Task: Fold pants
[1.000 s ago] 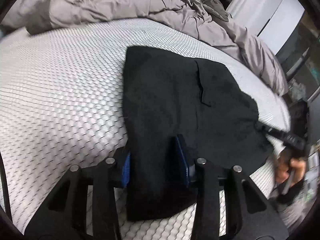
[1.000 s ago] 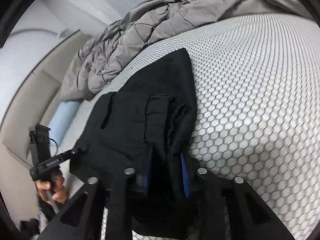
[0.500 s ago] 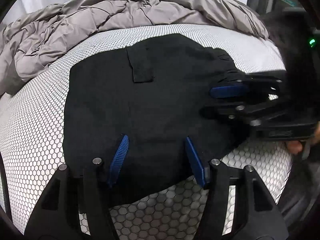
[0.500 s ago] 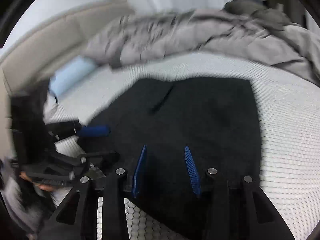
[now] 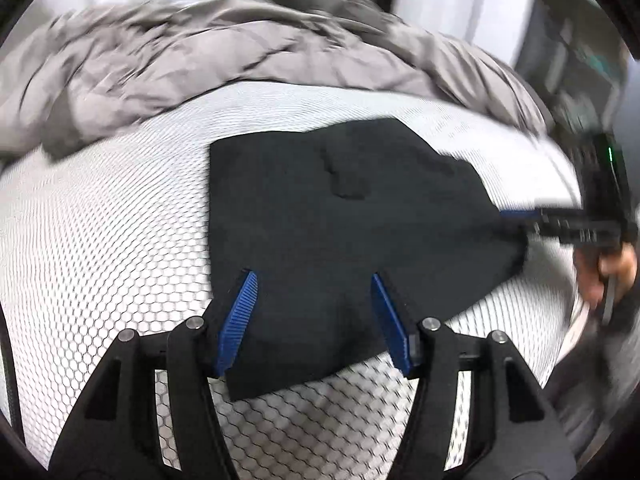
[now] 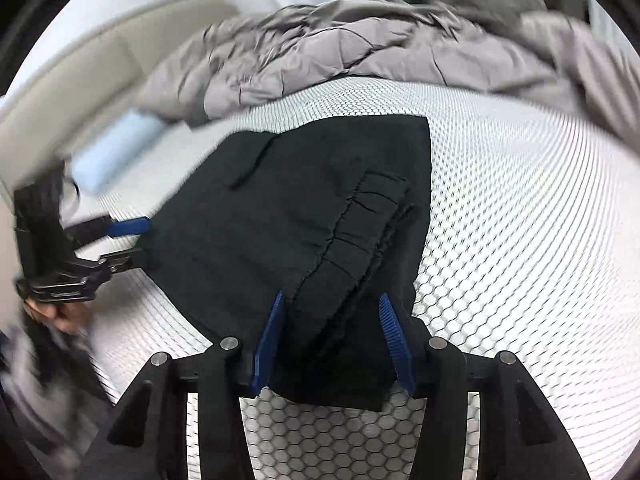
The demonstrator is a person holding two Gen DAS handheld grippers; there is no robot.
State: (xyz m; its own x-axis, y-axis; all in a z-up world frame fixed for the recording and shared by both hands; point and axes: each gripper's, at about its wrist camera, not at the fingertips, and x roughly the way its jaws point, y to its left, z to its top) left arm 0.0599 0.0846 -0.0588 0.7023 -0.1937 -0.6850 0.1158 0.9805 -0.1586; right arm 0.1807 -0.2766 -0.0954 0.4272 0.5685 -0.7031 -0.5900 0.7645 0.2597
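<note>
Lying folded near the mattress (image 5: 100, 240) front edge, black pants (image 5: 340, 220), long axis side to side between released left gripper (image 5: 314, 312) and released right gripper (image 6: 332, 332), equally near.

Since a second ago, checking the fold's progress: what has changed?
Both grippers, left and right, let go: jaws shut on the pants then, open and drawn back now. The pants lie folded on the mattress, grey duvet unmoved.
</note>
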